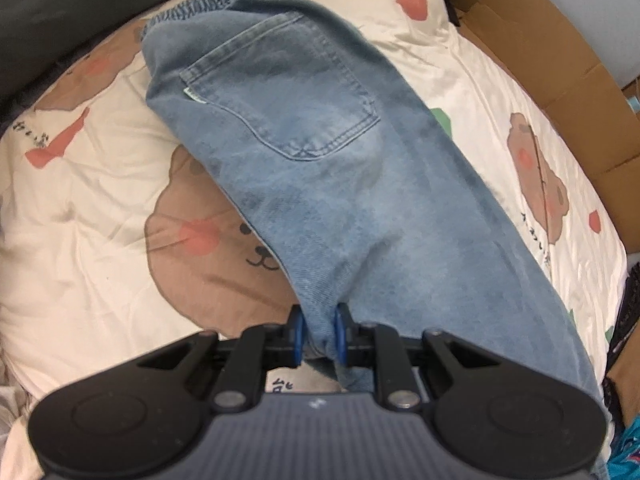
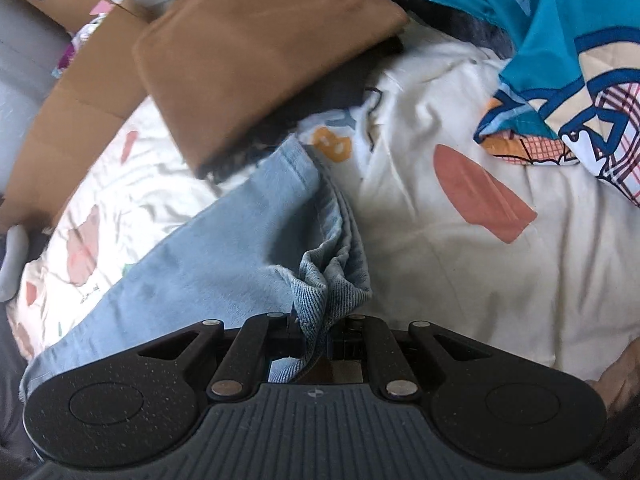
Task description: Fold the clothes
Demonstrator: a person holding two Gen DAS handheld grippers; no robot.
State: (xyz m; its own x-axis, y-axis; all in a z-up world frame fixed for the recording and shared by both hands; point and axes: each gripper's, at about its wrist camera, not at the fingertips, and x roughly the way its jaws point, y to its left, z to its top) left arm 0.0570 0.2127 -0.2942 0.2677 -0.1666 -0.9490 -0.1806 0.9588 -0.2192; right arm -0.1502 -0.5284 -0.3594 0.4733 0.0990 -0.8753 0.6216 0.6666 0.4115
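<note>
A pair of light blue jeans [image 1: 320, 152] lies stretched over a cream bedsheet printed with brown bears [image 1: 100, 208]. Its elastic waistband is at the top of the left wrist view and a back pocket faces up. My left gripper [image 1: 319, 334] is shut on a bunched edge of the denim between its blue pads [image 1: 298, 334]. In the right wrist view the jeans [image 2: 224, 248] run from the lower left up to the hem. My right gripper [image 2: 316, 332] is shut on the gathered hem end of the leg.
A folded brown garment [image 2: 256, 52] lies on a dark one just beyond the hem. A teal patterned cloth [image 2: 560, 60] sits at the upper right. Cardboard box flaps [image 1: 560, 72] border the bed's far side, and dark fabric [image 1: 60, 8] lies at the upper left.
</note>
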